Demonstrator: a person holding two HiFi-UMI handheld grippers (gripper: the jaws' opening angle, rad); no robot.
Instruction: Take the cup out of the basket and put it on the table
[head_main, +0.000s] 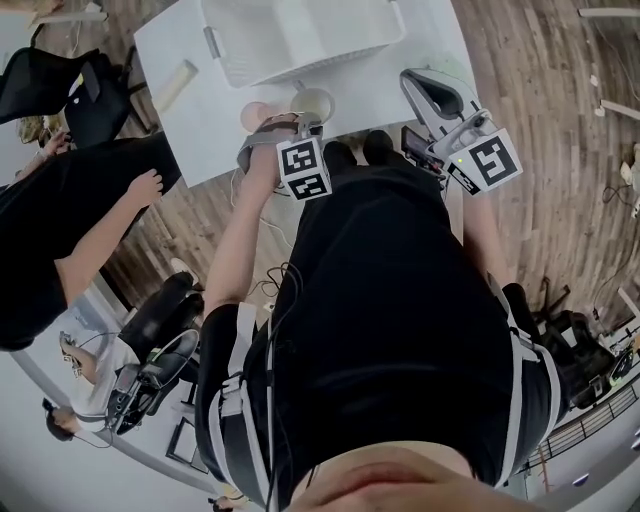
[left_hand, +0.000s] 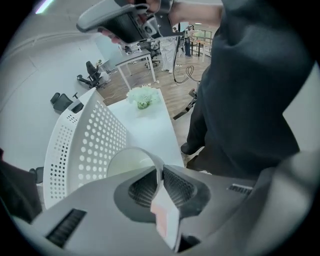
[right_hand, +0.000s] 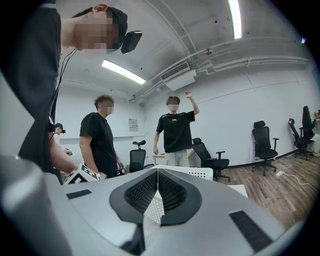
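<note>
Left tongs (left_hand: 161, 172): clenched on the white cup (left_hand: 131, 161). The jaws pinch its thin wall at the rim, one pad inside and one outside, and the tongs point steeply down. The cup is out of the basket (left_hand: 85, 142), its open mouth toward the camera. In the left gripper view the basket's perforated outer wall stands just beside the cup at its 9 o'clock. The cup is over the white table (left_hand: 156, 131); whether its base touches the top I cannot tell.

Right tongs (right_hand: 158, 171): jaws pressed together with nothing between them, held about level. In the head view they sit at 3 o'clock of the left tongs, well apart from the cup.

Outward, head view: the basket is at 12 o'clock of the cup. A pale block (head_main: 178, 82) lies on the table at 10 o'clock.

Left gripper view: a bunch of pale flowers (left_hand: 142, 96) sits on the table at 12 o'clock of the cup.

Right gripper view: first bystander (right_hand: 100, 137) in black stands at 10 o'clock, second bystander (right_hand: 176, 131) at 12 o'clock. An office chair (right_hand: 263, 141) stands at 3 o'clock by the wall, on the wood floor (right_hand: 280, 187)
</note>
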